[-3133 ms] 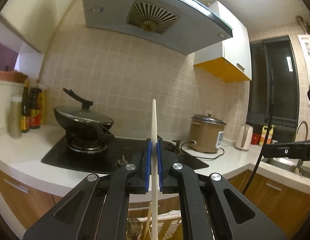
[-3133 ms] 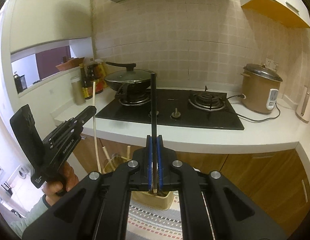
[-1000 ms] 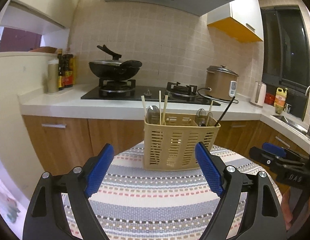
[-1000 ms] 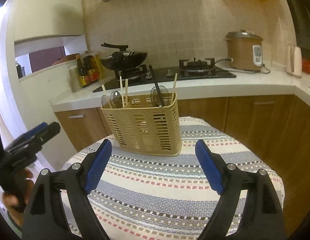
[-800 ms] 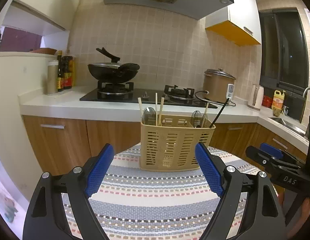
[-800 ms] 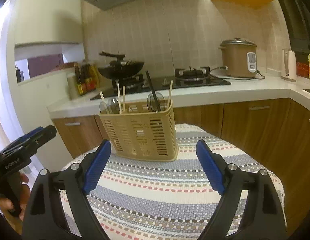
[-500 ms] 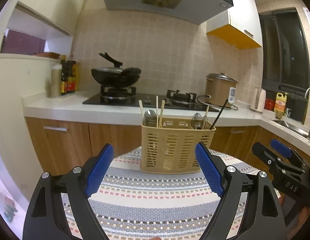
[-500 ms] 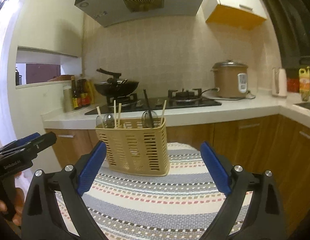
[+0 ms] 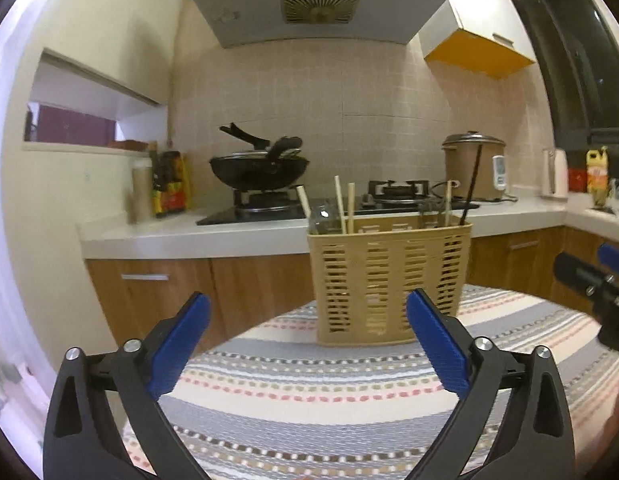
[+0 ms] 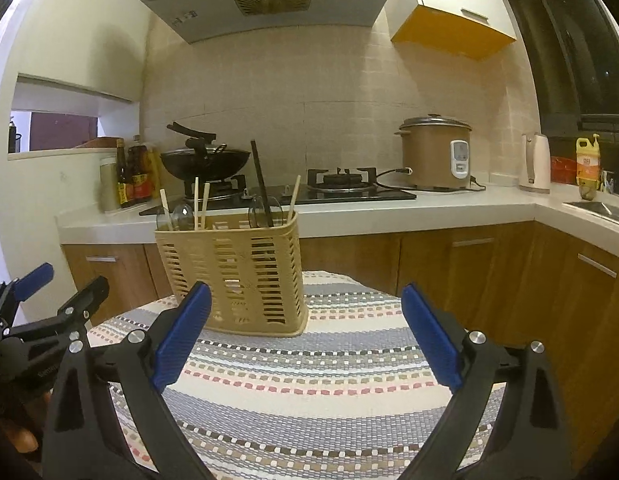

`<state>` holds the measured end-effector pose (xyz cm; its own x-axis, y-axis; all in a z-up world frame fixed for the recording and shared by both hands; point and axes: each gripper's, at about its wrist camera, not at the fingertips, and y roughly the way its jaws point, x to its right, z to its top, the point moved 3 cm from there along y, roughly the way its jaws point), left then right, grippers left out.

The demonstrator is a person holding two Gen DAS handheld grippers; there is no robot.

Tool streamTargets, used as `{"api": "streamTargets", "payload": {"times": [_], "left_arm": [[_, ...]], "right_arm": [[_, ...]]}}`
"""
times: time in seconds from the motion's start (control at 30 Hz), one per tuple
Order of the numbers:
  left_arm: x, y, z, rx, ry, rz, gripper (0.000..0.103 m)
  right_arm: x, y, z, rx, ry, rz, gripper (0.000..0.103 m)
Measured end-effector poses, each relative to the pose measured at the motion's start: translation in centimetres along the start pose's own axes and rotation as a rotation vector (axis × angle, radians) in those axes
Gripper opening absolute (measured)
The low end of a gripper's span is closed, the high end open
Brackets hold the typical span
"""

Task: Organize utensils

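Left gripper (image 9: 307, 320) level above the striped cloth (image 9: 329, 408), blue pads (image 9: 437, 344) spread wide, holding nothing. Right gripper (image 10: 305, 316) in the same pose, fingers wide apart, empty; each gripper shows at the edge of the other's view. Beyond them, beige slotted utensil basket (image 10: 237, 276) stands upright on the cloth. In it: four pale chopsticks (image 10: 196, 202), one black chopstick (image 10: 261, 182), clear spoon bowls (image 10: 263, 208), count unclear. Behind, wok (image 10: 203, 164) and rice cooker (image 10: 435, 152) on the counter

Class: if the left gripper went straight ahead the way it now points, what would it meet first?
Probably the beige utensil basket: it stands between the left gripper's open jaws, though depth is unclear.
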<state>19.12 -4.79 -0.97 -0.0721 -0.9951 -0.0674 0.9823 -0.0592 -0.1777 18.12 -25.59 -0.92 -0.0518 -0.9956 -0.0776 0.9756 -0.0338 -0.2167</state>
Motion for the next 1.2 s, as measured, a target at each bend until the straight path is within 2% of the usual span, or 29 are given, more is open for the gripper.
{"api": "streamTargets", "payload": {"times": [0.17,0.4,0.63,0.77,1.2], "left_arm": [[-1.3,0.8,-0.6,-0.06,-0.04,0.008,0.095],[-2.3,1.1,-0.8,-0.087,-0.077,0.008,0.095],[-2.5,1.4,-1.0,-0.106,-0.082,0.007,0.095],[-2.8,2.0,-1.2,-0.143,-0.096,-0.01,0.095],[-3.4,2.1,-1.5,-0.154,-0.132,-0.006,0.095]], "right_arm": [[-0.5,0.5,-0.4,-0.025,-0.025,-0.01,0.092],[-1.1,0.5,-0.7,-0.022,-0.067,-0.043,0.092],[-0.5,0.7,-0.7,-0.033,-0.045,-0.061,0.092],[-0.3,1.0,-0.9,-0.051,-0.04,-0.063,0.092],[-0.4,0.8,-0.8,-0.044,-0.042,-0.063,0.092]]}}
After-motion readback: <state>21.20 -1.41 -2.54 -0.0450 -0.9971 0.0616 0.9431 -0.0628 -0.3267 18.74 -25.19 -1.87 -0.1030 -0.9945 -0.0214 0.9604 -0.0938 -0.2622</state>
